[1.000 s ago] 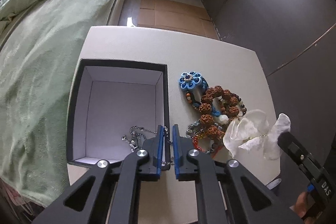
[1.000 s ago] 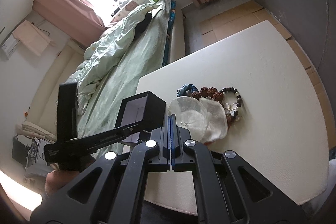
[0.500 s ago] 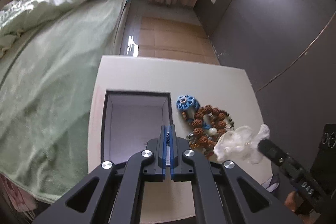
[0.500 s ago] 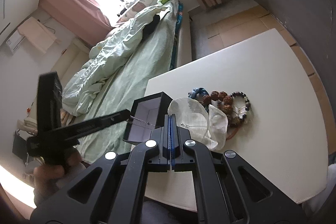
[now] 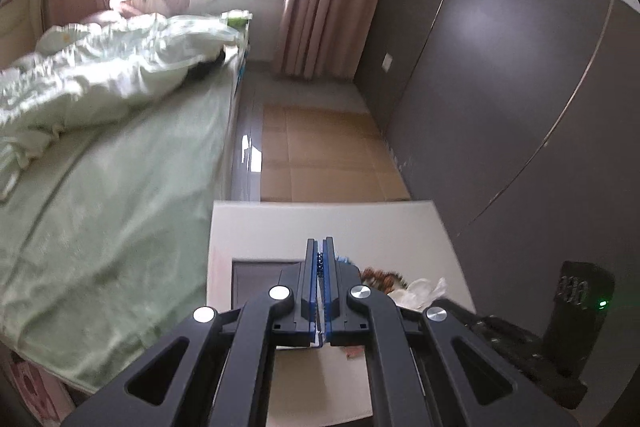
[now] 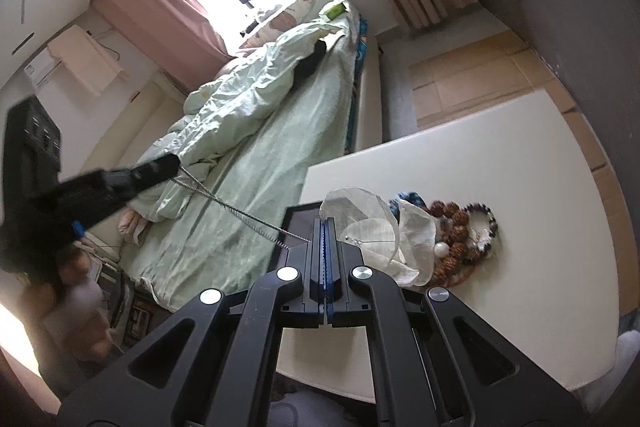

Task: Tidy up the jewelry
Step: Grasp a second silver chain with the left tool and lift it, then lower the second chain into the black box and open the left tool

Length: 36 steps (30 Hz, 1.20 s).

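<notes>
My left gripper (image 5: 319, 247) is shut on a silver chain (image 6: 236, 213); the right wrist view shows the chain stretched from the left gripper (image 6: 170, 161), raised high at the left, down toward the black box (image 6: 304, 217). My right gripper (image 6: 326, 227) is shut on the edge of a white sheer pouch (image 6: 372, 231), held open above the table beside the box. A pile of bead bracelets (image 6: 460, 231) and a blue flower piece (image 6: 408, 197) lie right of the pouch. In the left wrist view the box (image 5: 256, 267) and beads (image 5: 380, 273) are mostly hidden behind my fingers.
The white table (image 6: 500, 163) stands beside a bed with a green cover (image 6: 280, 147). A dark wall (image 5: 500, 107) runs along the right. Cardboard sheets (image 5: 320, 155) lie on the floor beyond the table.
My left gripper shut on the chain in the box and lifted it up and away, drawing the chain out taut. The right gripper kept holding the pouch.
</notes>
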Tool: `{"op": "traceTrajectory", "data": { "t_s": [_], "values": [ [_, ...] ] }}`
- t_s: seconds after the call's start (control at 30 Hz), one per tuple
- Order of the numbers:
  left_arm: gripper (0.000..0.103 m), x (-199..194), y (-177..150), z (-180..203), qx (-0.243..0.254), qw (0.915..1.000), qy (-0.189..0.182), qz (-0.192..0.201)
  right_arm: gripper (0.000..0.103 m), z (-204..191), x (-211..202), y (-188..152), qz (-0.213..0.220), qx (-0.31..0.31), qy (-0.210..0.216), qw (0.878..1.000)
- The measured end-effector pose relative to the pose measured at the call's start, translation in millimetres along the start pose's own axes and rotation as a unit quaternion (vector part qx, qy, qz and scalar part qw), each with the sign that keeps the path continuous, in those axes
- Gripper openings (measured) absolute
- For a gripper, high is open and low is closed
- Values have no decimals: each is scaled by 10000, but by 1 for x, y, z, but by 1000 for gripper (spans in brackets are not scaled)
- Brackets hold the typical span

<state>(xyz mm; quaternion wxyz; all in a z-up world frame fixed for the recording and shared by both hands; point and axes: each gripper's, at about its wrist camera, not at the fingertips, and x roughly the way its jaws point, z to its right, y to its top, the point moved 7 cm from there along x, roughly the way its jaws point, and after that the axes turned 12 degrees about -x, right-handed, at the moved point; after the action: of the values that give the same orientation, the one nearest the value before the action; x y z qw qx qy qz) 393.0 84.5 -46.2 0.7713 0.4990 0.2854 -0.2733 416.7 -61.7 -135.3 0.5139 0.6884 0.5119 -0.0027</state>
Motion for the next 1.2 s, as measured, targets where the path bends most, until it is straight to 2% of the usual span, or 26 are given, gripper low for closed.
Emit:
{"op": "traceTrajectory", "data": {
  "t_s": [0.37,0.67,0.8,0.9,1.2],
  "values": [
    [0,-79,49,33,232,9963,-143,821,2,-37,-19,35,261,-395,170,9987],
    [0,-121,73,44,322,9924,-163,1178,2,-69,-24,59,354,-717,359,9961],
    [0,-115,72,37,276,9936,-170,1079,2,-78,-13,60,241,-803,426,9956],
    [0,-95,64,28,178,9960,-135,864,2,-80,4,55,83,-806,480,9956],
    [0,-39,41,-12,-205,9991,2,359,2,-67,77,23,-620,-609,505,9949]
  ]
}}
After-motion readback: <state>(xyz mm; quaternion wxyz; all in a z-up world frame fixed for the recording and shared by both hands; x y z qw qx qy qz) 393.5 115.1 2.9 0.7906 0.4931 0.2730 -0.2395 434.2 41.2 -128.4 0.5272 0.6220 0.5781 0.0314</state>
